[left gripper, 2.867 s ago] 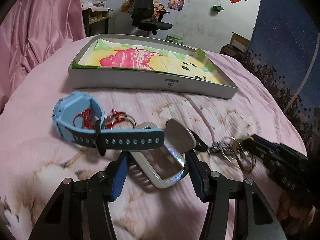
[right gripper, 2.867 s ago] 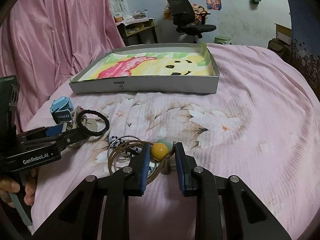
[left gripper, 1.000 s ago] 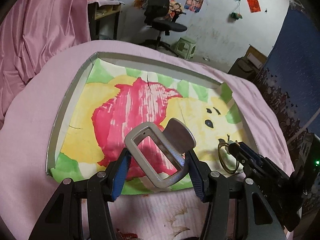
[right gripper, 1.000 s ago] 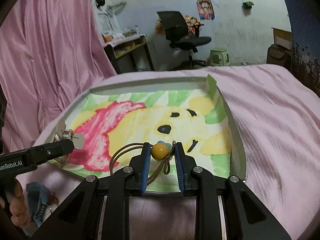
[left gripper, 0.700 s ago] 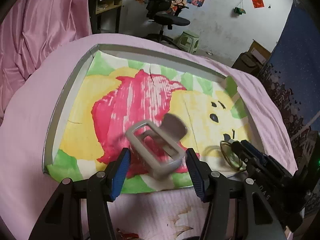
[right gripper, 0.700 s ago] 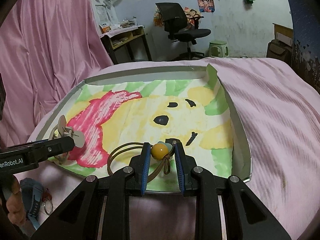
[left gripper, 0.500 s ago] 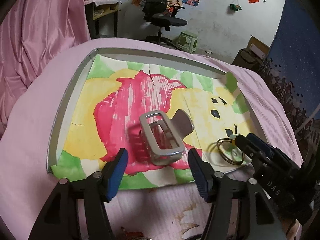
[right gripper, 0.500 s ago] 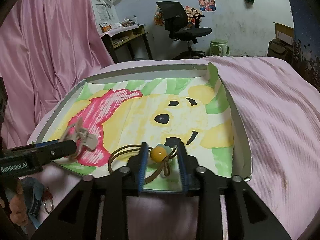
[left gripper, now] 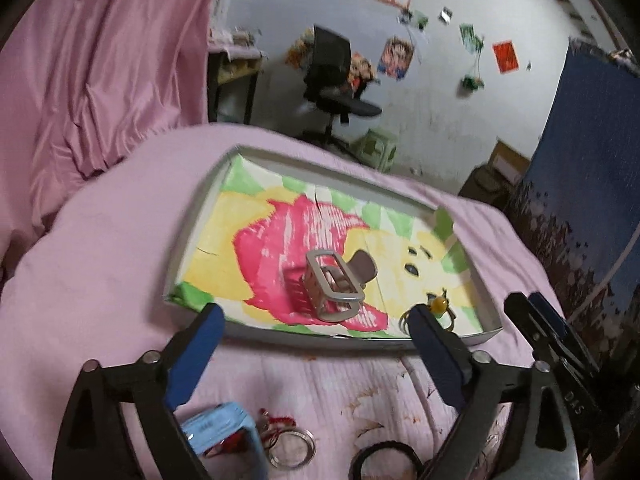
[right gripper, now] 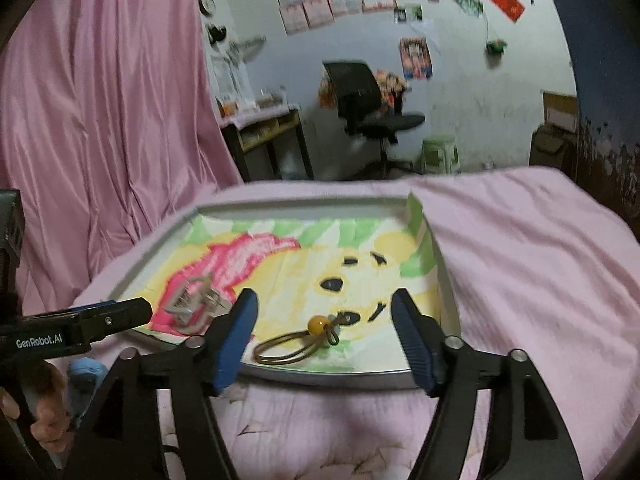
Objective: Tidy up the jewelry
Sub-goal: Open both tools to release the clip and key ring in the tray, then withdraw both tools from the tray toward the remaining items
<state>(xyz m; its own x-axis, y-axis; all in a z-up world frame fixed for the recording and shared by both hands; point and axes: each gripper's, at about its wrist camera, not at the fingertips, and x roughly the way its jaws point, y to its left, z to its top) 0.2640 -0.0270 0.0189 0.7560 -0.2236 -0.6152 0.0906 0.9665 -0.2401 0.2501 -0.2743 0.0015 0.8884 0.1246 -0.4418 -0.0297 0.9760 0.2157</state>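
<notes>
A shallow grey tray point(left gripper: 192, 248) point(right gripper: 448, 292) lined with a pink, yellow and green bear drawing lies on the pink bedspread. Inside it rest a silver hair claw clip point(left gripper: 334, 286) point(right gripper: 196, 308) on the pink patch and a brown hair tie with an amber bead point(right gripper: 304, 340) point(left gripper: 438, 304) near the tray's front edge. My left gripper point(left gripper: 316, 324) hangs in front of the tray, jaws opening wide, nothing between them. My right gripper point(right gripper: 324, 312) also stands with jaws opening, the hair tie lying loose below and between the pads, untouched.
On the bedspread near me lie a blue watch point(left gripper: 224, 432), silver rings with red cord point(left gripper: 288, 440) and a black hair band point(left gripper: 384, 460). A pink curtain point(left gripper: 92, 72) hangs left. An office chair point(right gripper: 368, 116) and a desk stand beyond the bed.
Both grippers opened and drew back from the tray. The claw clip dropped from the left gripper onto the drawing; the hair tie dropped from the right gripper near the tray's front edge.
</notes>
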